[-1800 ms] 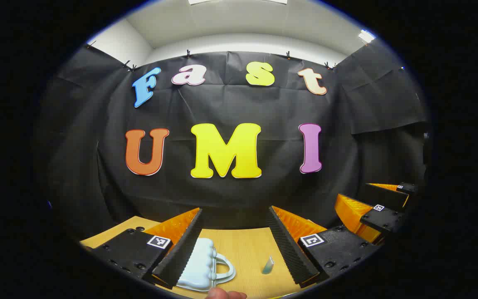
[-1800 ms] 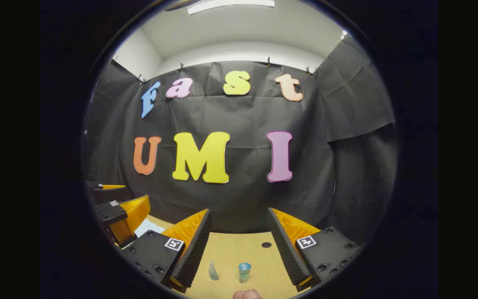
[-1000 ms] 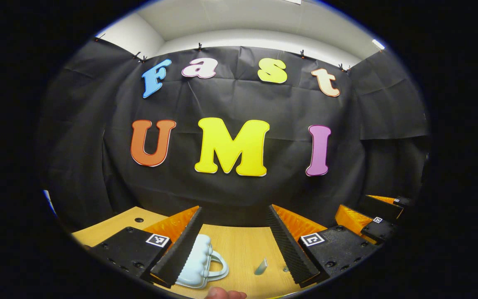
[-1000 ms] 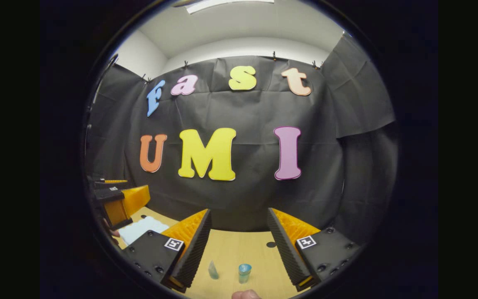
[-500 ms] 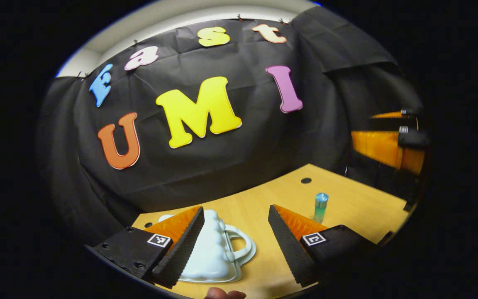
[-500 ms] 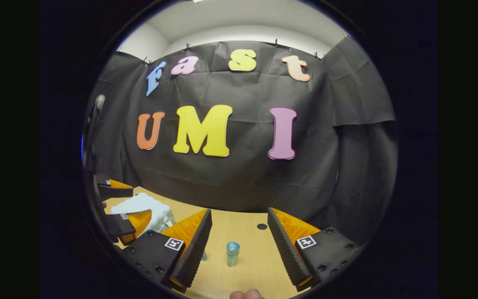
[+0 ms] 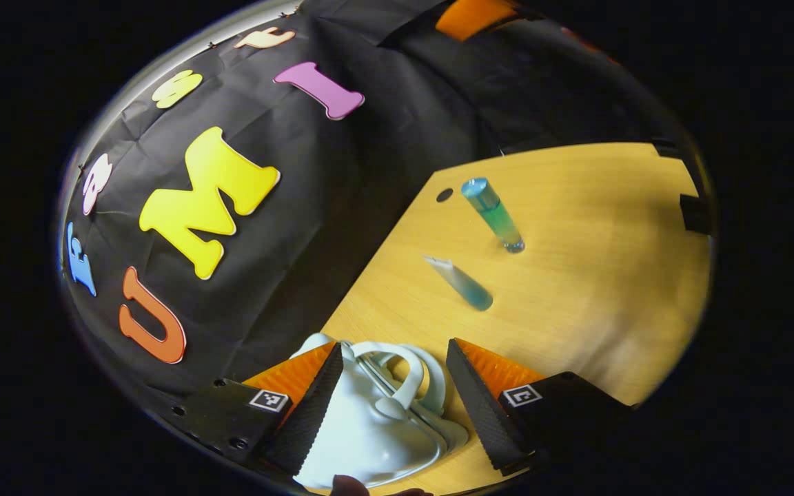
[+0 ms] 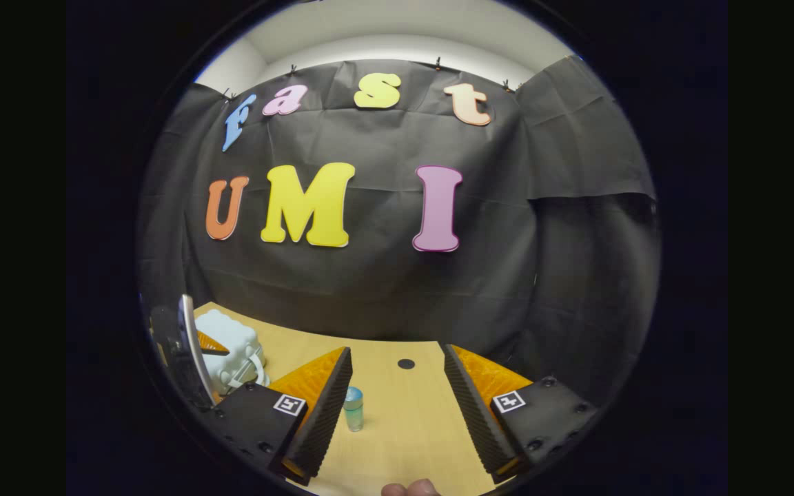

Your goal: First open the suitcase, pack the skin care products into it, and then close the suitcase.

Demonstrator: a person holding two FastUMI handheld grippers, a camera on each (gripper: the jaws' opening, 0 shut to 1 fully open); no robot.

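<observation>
Left tool (image 7: 390, 393) hangs wide open, tilted over the closed pale suitcase (image 7: 369, 427) at the counter (image 7: 597, 289) edge, right tool (image 8: 397, 399) wide too, so opening comes first: next, catch its handle (image 7: 397, 362).

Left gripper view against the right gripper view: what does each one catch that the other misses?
Left gripper view: a small tube near the blue-green capped bottle, and the left tool open right over the pale suitcase and its handle. Right gripper view: the white ceiling and the right tool, open. Both: the suitcase, the bottle standing upright, and the round hole in the wooden table.
</observation>
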